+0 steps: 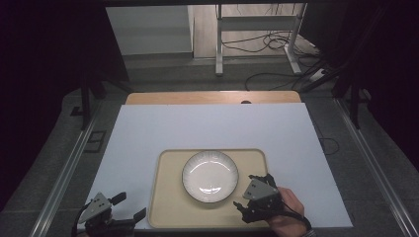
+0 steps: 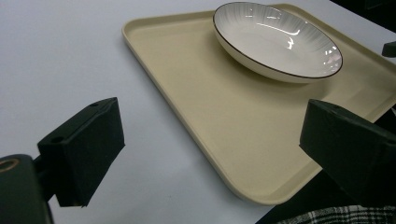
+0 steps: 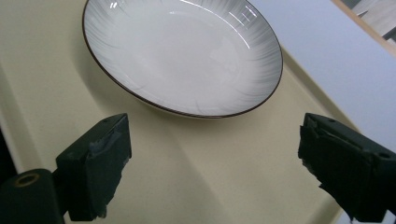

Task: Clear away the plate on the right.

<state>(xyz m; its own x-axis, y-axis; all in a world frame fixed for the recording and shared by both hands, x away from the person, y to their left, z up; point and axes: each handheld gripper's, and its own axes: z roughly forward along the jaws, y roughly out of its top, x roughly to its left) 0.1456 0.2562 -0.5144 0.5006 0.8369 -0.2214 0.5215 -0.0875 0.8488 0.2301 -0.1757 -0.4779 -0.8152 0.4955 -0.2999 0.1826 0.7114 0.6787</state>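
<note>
item: one shallow white plate [image 1: 210, 177] with a thin dark rim and fine grey radial streaks, glossy, upright and empty, resting flat on the beige tray [image 1: 168, 212], roughly at the tray's middle and a little toward its far edge. item: the tray itself, rectangular with rounded corners and a low raised lip, lying on the white table sheet [image 1: 148, 128] near the person's side; a strip of wooden tabletop [image 1: 212, 97] shows beyond the sheet's far edge. item: right gripper [image 1: 253, 193], held in the person's hand [image 1: 289, 210], above the tray's near right corner, just beside the plate's near right rim but apart from it; in the right gripper view its two black jaws stand wide with the plate [image 3: 182, 56] ahead of them and bare tray [image 3: 205, 168] between them, nothing gripped, no pad touching the rim. item: left gripper [image 1: 129, 206], at the table's near left edge, just left of the tray's near left corner; in the left gripper view its jaws are spread wide, one over the white sheet [image 2: 60, 56], the other over the tray's [image 2: 233, 126] near edge, holding nothing, with the plate [image 2: 278, 39] well ahead toward the tray's far end.
</note>
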